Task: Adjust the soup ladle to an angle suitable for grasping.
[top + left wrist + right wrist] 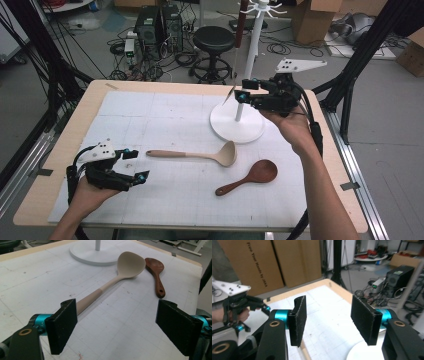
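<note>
Research lab: computer towers (159, 31) and tangled cables (282, 49) on floor at top, cardboard boxes (315, 17) upper right, black rig frame (367, 47) around table (60, 150).

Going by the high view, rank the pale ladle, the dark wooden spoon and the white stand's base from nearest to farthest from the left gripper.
1. Pale ladle: its handle end lies just right of the left gripper.
2. Dark wooden spoon: farther right, toward the near edge.
3. White stand's base: farthest, up and to the right.

white stand (237, 127) behind ladle (200, 155), bare mat (165, 195) in front
</note>
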